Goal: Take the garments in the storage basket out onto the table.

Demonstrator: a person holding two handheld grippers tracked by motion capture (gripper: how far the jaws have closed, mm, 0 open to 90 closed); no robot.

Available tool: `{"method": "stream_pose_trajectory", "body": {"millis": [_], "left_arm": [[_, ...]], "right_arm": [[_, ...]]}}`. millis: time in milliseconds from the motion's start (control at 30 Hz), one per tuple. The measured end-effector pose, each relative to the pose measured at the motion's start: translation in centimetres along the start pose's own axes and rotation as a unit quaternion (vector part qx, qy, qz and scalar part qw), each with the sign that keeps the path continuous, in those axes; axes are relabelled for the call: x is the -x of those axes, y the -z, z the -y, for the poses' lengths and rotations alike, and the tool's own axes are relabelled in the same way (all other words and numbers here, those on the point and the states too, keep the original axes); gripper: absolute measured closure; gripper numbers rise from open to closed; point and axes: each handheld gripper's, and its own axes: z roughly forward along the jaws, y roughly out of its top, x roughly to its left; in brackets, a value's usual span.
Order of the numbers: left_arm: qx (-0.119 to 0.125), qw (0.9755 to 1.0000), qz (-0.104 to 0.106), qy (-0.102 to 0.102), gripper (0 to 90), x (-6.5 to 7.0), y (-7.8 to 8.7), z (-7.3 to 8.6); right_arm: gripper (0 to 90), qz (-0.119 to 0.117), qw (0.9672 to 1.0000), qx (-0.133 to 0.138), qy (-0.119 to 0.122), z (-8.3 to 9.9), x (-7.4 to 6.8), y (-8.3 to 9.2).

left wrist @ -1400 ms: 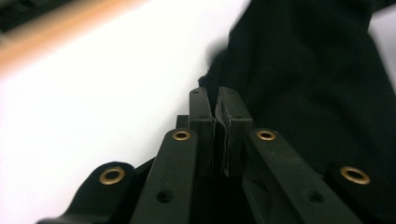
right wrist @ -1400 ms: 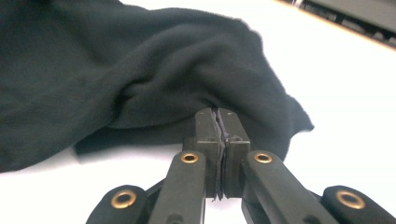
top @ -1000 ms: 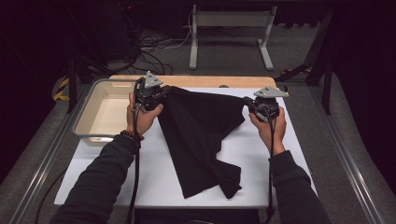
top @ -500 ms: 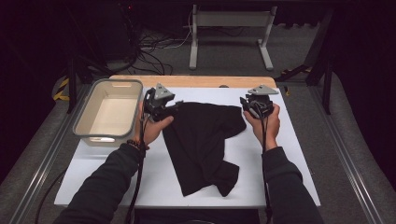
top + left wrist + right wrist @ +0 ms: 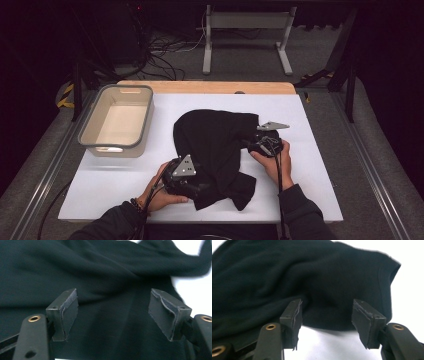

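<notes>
A black garment (image 5: 215, 140) lies crumpled in the middle of the white table cover (image 5: 125, 175). My left gripper (image 5: 201, 188) rests at the garment's near left edge and points right into it. In the left gripper view the left gripper (image 5: 113, 312) has just been opening; the black cloth (image 5: 105, 277) lies under and beyond the gap, and neither pad presses on it. My right gripper (image 5: 251, 145) sits at the garment's right edge. Its jaws (image 5: 325, 320) have also just been opening, with the cloth's folded edge (image 5: 312, 277) just past the pads and bare white cover below.
A grey, empty plastic bin (image 5: 115, 150) stands at the table's far left. A wooden strip (image 5: 210, 87) runs along the far edge. Beyond the table lie cables (image 5: 160, 60) and a metal stand (image 5: 245, 30) on the floor.
Both hands came down and toward the near side. The garment, held up and spread before, now lies heaped on the table. Both grippers went from shut on its corners to open.
</notes>
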Motion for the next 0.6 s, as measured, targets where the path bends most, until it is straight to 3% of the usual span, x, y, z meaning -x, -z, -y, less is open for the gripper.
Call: {"method": "stream_pose_trajectory", "body": {"millis": [67, 100, 167, 200, 233, 267, 300, 367, 533, 600], "left_arm": [[-0.007, 1.0000, 0.003, -0.002, 24.5, 0.2, -0.3, 0.2], [-0.030, 0.9995, 0.010, -0.002, 27.7, 0.4, -0.8, 0.4], [-0.032, 0.9994, 0.012, 0.003, 27.3, 0.3, -1.0, 0.5], [-0.028, 0.9993, 0.017, 0.015, 29.0, 0.0, -1.1, 0.5], [-0.028, 0.9993, 0.017, 0.015, 31.2, 0.0, -1.1, 0.5], [-0.026, 0.9994, 0.015, 0.018, 31.2, -0.2, -1.1, 0.5], [-0.022, 0.9995, 0.007, 0.023, 40.9, -0.3, -1.1, 0.5], [-0.020, 0.9994, 0.000, 0.029, 52.4, -0.4, -1.0, 0.5], [-0.019, 0.9996, 0.003, 0.021, 84.2, -0.7, -1.0, 0.5], [-0.019, 0.9996, 0.011, 0.018, 89.0, -1.1, -0.8, 0.6]], "right_arm": [[39.8, 0.004, 0.9999, -0.012, 0.004, 0.1, 0.0, -0.5], [40.7, 0.007, 0.9996, -0.027, 0.001, 0.3, 0.1, -1.4], [43.2, 0.013, 0.9996, -0.025, -0.001, 0.3, 0.1, -1.6], [50.1, 0.029, 0.9991, -0.028, 0.009, 0.2, -0.1, -1.7], [50.1, 0.029, 0.9991, -0.028, 0.009, 0.2, -0.1, -1.7], [55.9, 0.032, 0.9990, -0.026, 0.017, 0.1, -0.1, -1.8], [72.4, 0.034, 0.9983, -0.025, 0.039, -0.1, -0.2, -1.9], [82.0, 0.034, 0.9977, -0.027, 0.052, -0.1, -0.2, -2.0], [86.2, 0.041, 0.9970, -0.033, 0.058, -0.1, 0.3, -1.5], [86.3, 0.049, 0.9967, -0.028, 0.059, -0.1, 0.5, -1.1]]}}
